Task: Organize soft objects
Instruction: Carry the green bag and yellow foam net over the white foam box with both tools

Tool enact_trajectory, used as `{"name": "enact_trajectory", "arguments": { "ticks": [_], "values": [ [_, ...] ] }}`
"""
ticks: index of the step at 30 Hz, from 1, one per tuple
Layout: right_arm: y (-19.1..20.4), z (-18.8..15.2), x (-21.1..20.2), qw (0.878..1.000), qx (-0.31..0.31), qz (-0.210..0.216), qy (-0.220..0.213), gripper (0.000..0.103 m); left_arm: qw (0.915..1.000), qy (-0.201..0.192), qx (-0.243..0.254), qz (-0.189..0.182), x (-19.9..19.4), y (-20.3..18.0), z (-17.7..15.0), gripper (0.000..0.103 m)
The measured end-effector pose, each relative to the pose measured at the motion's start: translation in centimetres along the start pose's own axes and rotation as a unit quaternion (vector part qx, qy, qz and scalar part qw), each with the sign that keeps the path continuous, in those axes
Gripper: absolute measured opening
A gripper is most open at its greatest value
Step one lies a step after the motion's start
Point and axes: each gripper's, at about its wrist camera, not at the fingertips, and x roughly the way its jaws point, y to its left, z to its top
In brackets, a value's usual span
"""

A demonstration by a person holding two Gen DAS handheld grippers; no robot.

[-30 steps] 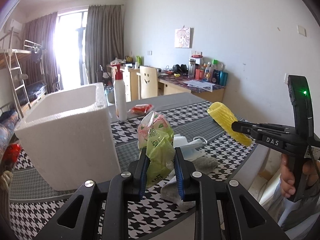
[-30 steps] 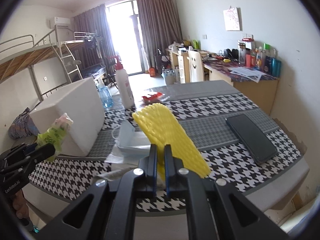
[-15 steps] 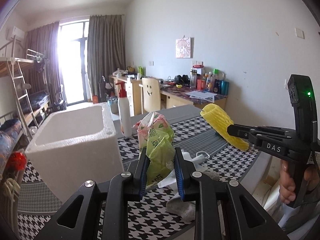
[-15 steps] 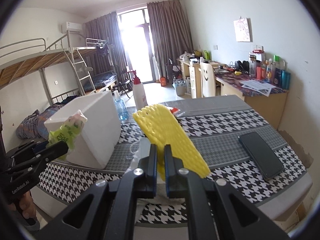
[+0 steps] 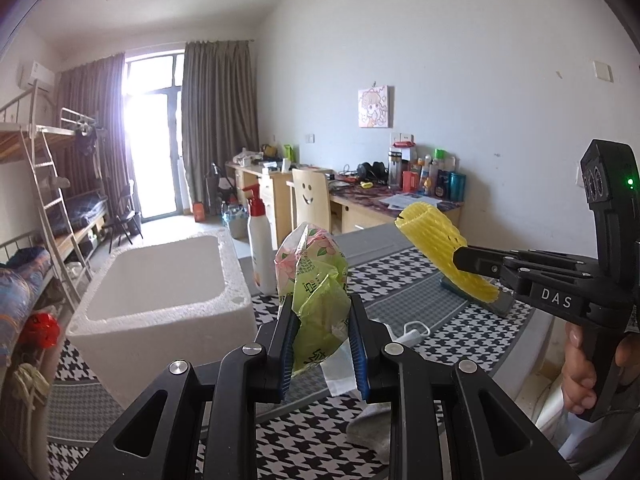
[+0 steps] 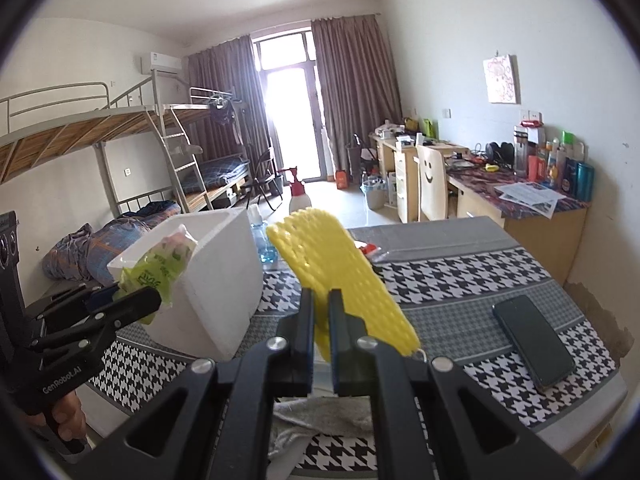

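My left gripper (image 5: pixel 323 330) is shut on a green and pink plastic packet (image 5: pixel 314 280), held up in the air above the table, to the right of the open white foam box (image 5: pixel 160 304). It also shows in the right wrist view (image 6: pixel 158 268). My right gripper (image 6: pixel 321 320) is shut on a yellow foam net sleeve (image 6: pixel 336 272), held above the table's middle; it also shows in the left wrist view (image 5: pixel 440 252). A grey cloth (image 6: pixel 320 416) and a white mask (image 5: pixel 404 332) lie on the table below.
The houndstooth table (image 6: pixel 460 276) carries a white pump bottle (image 5: pixel 261 252), a red packet (image 6: pixel 366 249) and a dark phone (image 6: pixel 534 360) at the right. A bunk bed (image 6: pixel 120 152) is on the left, a cluttered desk (image 6: pixel 520 196) on the right.
Both grippers have risen with their loads. The foam box's open inside has come into view below the left gripper.
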Motion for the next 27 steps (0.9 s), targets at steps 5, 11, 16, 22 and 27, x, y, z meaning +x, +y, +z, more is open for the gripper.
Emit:
{"name": "enact_trajectory", "arguments": {
  "ticks": [5, 11, 16, 22, 27],
  "values": [
    [0.4, 0.7, 0.1, 1.000, -0.005, 0.008, -0.007, 0.009, 1.0000, -0.006, 0.001, 0.007, 0.0, 0.2, 0.4, 0.026],
    [1.0, 1.4, 0.4, 1.000, -0.010, 0.018, -0.013, 0.009, 0.9998, -0.010, 0.001, 0.015, 0.0, 0.2, 0.8, 0.026],
    [1.5, 1.9, 0.6, 0.999, -0.014, 0.025, -0.018, 0.009, 0.9996, -0.018, 0.004, 0.023, -0.2, 0.5, 1.3, 0.026],
    [1.9, 2.7, 1.0, 0.999, -0.019, 0.031, -0.021, 0.009, 0.9991, -0.023, -0.003, 0.035, 0.2, 1.3, 2.1, 0.026],
    [2.2, 3.3, 1.5, 0.999, -0.022, 0.038, -0.024, 0.009, 0.9987, -0.026, -0.004, 0.043, 0.4, 2.0, 2.8, 0.026]
  ]
}}
